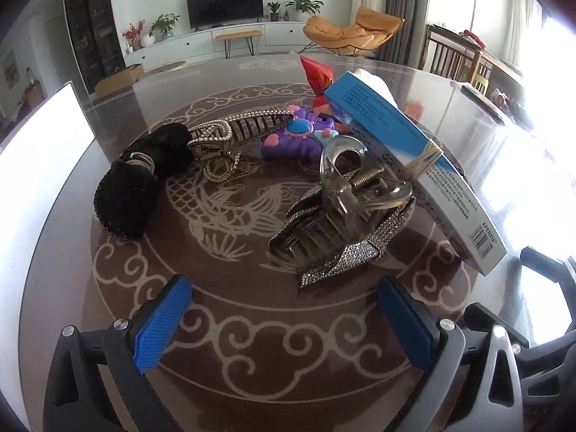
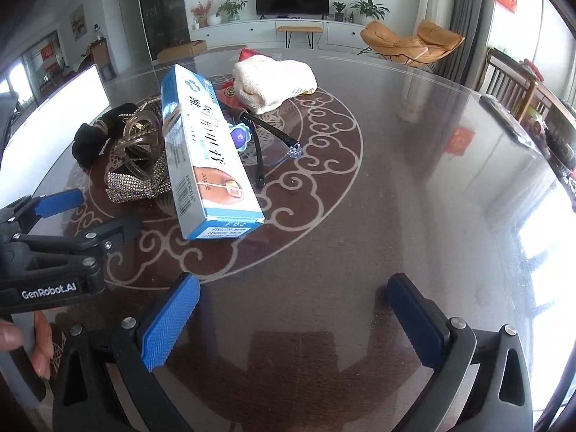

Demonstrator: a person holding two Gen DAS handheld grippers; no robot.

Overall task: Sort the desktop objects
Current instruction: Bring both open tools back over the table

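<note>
A pile of objects lies on the round glass table (image 1: 252,324). A rhinestone hair claw (image 1: 342,223) sits just ahead of my open, empty left gripper (image 1: 284,309). Behind it are a gold pearl hair claw (image 1: 230,133), a black scrunchie (image 1: 140,183) and a purple toy (image 1: 298,136). A blue and white box (image 1: 414,158) leans on the rhinestone claw. In the right wrist view the box (image 2: 205,151) lies ahead and left of my open, empty right gripper (image 2: 291,313), with black glasses (image 2: 266,136) and a cream cloth (image 2: 273,79) behind.
A white board (image 1: 39,151) stands at the table's left edge. A red packet (image 1: 318,72) lies behind the pile. The left gripper (image 2: 68,223) shows at the left of the right wrist view. Chairs (image 2: 511,82) stand beyond the table's right edge.
</note>
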